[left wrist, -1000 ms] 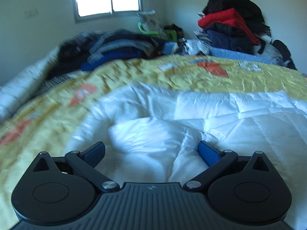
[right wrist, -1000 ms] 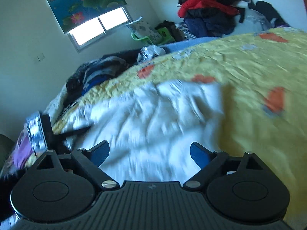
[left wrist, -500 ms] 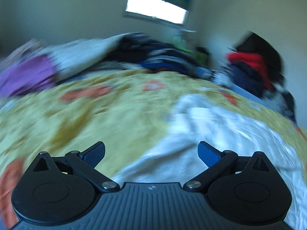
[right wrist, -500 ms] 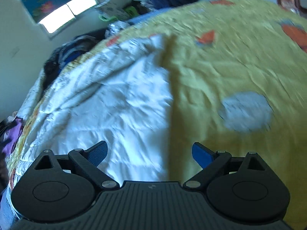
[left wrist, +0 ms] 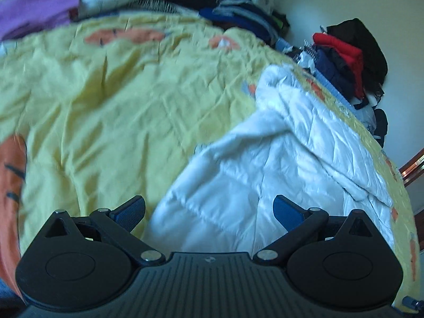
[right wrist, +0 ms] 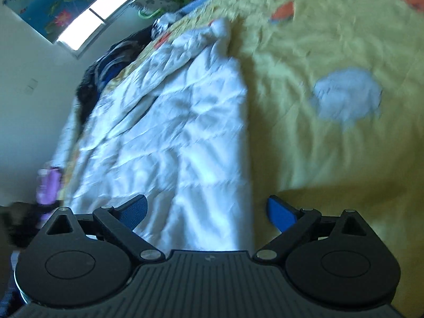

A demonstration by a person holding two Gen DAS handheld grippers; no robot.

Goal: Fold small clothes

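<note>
A white quilted padded garment [left wrist: 278, 153] lies spread on the yellow bedspread [left wrist: 111, 100]. It also shows in the right wrist view [right wrist: 175, 132], on the yellow bedspread [right wrist: 304, 53]. My left gripper [left wrist: 209, 212] is open and empty, hovering over the garment's near left edge. My right gripper [right wrist: 208, 212] is open and empty, over the garment's near right edge, with its right finger above bare bedspread.
A pile of dark, red and navy clothes [left wrist: 349, 53] stands at the far right by the wall. Dark clothes [left wrist: 238, 13] and a purple item [left wrist: 34, 13] lie along the bed's far side. A window [right wrist: 92, 18] with a flowered blind sits in the wall.
Both grippers have swung and tilted down toward the bed, the left one turning left, the right one turning right. The garment lies as before. Both stay open.
</note>
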